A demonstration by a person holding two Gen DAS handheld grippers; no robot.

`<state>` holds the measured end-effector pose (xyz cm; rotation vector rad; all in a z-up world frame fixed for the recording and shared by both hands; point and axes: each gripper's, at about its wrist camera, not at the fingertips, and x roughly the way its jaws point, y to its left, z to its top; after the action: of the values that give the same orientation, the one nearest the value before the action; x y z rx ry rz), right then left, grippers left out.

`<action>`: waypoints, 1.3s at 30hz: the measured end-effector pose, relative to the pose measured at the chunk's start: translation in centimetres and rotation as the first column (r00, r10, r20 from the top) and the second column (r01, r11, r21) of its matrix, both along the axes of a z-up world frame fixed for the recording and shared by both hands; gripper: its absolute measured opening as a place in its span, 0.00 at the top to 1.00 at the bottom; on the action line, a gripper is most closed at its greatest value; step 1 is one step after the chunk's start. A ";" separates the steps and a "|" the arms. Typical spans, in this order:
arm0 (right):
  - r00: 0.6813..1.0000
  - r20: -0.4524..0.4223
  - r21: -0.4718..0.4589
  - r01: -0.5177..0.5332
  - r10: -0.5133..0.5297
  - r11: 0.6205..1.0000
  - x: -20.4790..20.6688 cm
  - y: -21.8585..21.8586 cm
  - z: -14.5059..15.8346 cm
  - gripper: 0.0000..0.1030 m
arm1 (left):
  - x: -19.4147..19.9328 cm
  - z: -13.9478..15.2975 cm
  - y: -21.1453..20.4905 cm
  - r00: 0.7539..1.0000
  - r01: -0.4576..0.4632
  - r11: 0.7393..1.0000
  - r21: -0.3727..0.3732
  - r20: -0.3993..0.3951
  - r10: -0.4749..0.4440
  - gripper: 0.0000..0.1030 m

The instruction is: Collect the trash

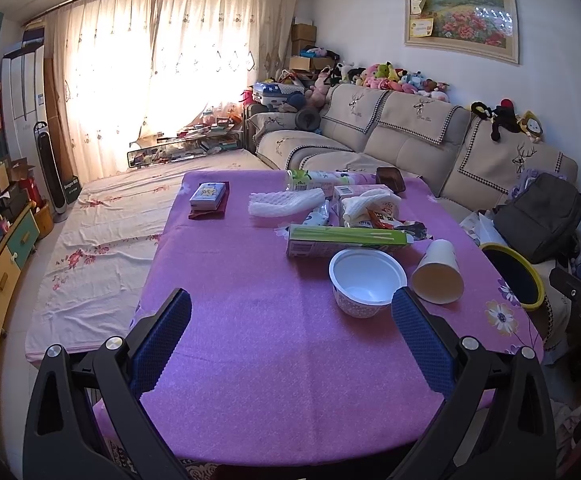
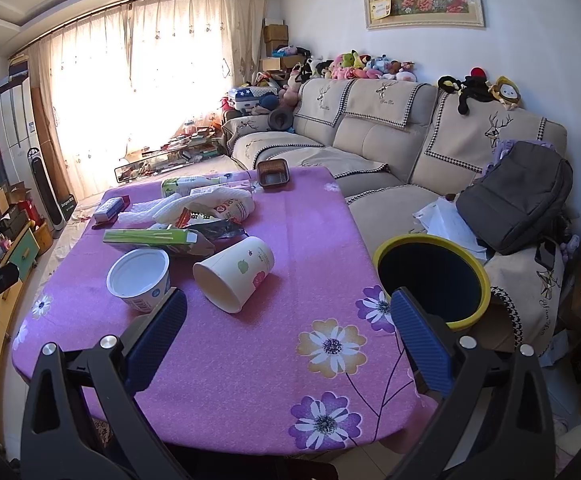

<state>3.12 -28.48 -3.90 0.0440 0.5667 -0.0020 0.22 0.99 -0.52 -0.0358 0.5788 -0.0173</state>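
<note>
Both grippers (image 1: 291,304) (image 2: 289,306) spread over bare tablecloth (image 2: 250,360); bin (image 2: 470,312) beside table's right edge.

A beige sofa (image 2: 370,140) runs along the wall, with soft toys (image 2: 370,66) lined on its back and a grey backpack (image 2: 518,196) on its seat. A framed flower picture (image 1: 462,16) hangs above. Bright curtains (image 1: 162,68) cover the window; a tower fan (image 1: 50,168) stands beside them.
</note>
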 end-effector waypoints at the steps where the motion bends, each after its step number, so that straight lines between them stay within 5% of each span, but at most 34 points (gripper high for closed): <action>1: 1.000 -0.002 0.000 -0.001 0.001 1.000 0.1 0.0 0.0 0.06 | 0.0 0.0 0.0 1.000 -0.001 1.000 0.001 0.001 0.001 0.04; 39: 1.000 -0.030 0.004 -0.006 0.006 1.000 0.6 0.2 -1.4 0.06 | 0.5 -0.9 -0.3 1.000 0.010 1.000 0.002 -0.027 -0.010 0.04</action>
<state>3.67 -28.27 -5.28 0.0459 0.5972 0.0042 0.73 0.69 -1.40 -0.0311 0.6064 -0.0262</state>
